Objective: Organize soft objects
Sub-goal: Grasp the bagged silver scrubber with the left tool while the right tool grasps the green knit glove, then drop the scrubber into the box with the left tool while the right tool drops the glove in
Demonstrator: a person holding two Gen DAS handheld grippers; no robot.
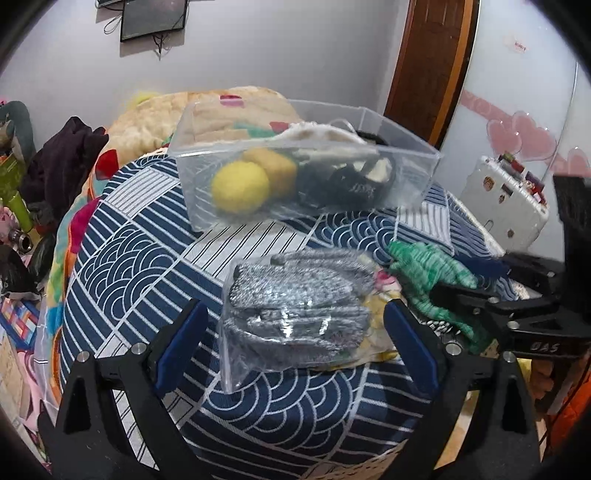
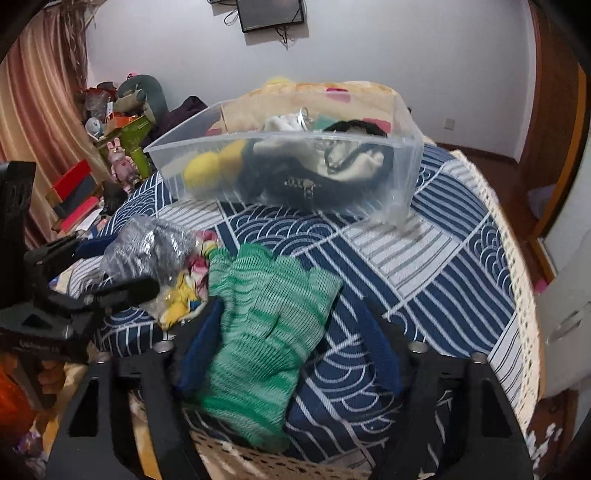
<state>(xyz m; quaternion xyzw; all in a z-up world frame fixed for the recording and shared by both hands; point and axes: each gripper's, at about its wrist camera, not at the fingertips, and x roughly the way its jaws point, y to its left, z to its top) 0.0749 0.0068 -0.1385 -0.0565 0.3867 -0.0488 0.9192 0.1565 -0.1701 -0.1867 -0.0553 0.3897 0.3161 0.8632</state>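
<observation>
Bagged grey knitwear (image 1: 295,310) is lying mid-frame on the bed (image 1: 147,258), between the released left claw (image 1: 293,339); looking light and slippery, best pinched mid-bundle. Right claw (image 2: 291,343) is straddling the green glove (image 2: 266,325), released.

A bedroom: white wall (image 2: 388,55) with a dark screen (image 2: 271,14) mounted top centre, striped curtain (image 2: 33,122) at left, brown wooden door (image 1: 430,55) upper right.

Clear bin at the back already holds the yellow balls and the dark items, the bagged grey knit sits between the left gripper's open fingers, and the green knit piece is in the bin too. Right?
Not quite: the green knit piece is not in the clear bin. The right wrist view shows it lying on the patterned bedcover, between the right gripper's fingers. The rest stands.
</observation>
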